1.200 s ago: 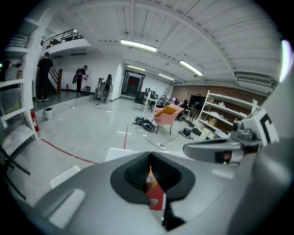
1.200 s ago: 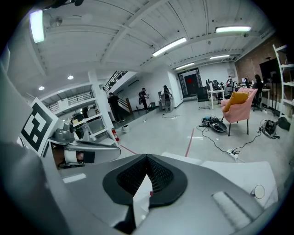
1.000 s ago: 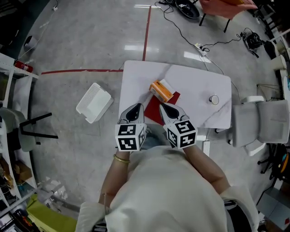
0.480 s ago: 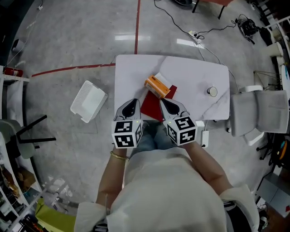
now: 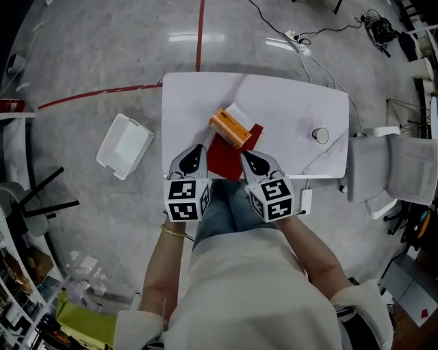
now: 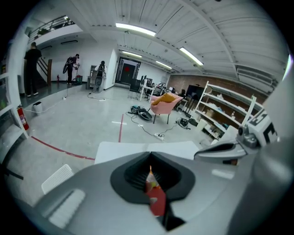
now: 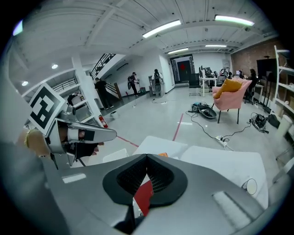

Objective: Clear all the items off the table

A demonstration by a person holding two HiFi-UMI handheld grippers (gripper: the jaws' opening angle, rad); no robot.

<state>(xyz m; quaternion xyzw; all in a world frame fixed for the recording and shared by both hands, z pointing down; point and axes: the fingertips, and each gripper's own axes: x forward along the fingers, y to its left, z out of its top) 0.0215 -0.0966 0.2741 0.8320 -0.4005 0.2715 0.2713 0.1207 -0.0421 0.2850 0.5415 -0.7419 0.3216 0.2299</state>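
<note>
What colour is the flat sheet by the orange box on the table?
Dark red. The flat sheet shows best in the head view.

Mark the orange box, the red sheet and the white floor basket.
orange box [image 5: 228,128]: head view, middle of its top face.
red sheet [image 5: 222,160]: head view, bare part clear of the box.
white basket [image 5: 123,145]: head view, middle of its inside.

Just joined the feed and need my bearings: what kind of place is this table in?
Most likely a big open lab or workshop hall: a bare concrete floor with a red tape line, loose cables running to a power strip, and open metal shelves under strip lights.
</note>
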